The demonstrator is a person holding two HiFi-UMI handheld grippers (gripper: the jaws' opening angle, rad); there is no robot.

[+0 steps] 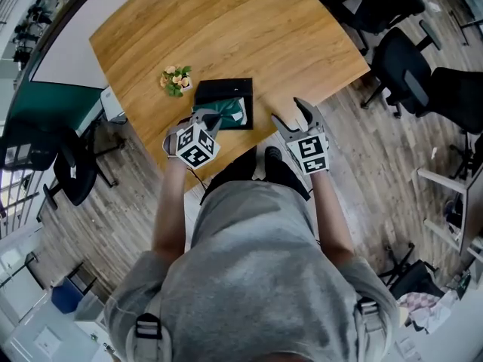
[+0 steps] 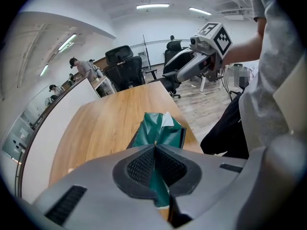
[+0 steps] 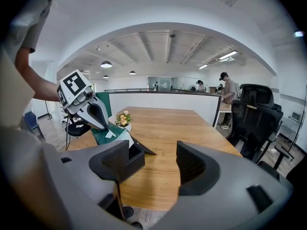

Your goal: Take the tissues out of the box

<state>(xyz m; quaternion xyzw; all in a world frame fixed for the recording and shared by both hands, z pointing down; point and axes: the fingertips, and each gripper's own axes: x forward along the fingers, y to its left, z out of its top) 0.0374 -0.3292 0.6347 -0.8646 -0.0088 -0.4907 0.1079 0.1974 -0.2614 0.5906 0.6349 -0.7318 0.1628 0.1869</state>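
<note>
Closest to us, on the near side of the black rectangular box (image 1: 224, 90), our left gripper (image 1: 209, 119) points steeply down. Its fingers are pinched tight on a fold of the dark-green soft plastic tissue pack (image 1: 232, 112). In the left gripper view the green film runs out of the closed jaws and down towards the box. A corner of white tissue (image 2: 167, 120) shows at the pack's far end. The pack is stretched between that grip and the box's open top; we cannot tell how much of it sits inside.

To the right of the box and apart from it, our right gripper (image 1: 290, 115) hovers over the near edge of the light wooden table (image 1: 256, 29). Its fingers are spread wide with nothing between them. The box stands on the table close to that near edge, with its lid flap lying open.

Just left of the box, towards its far side, stands a small pot of pale flowers (image 1: 176, 80). Well beyond the box, past the table's right edge, black office chairs (image 1: 404, 59) stand on the wood-look floor (image 1: 362, 157).
</note>
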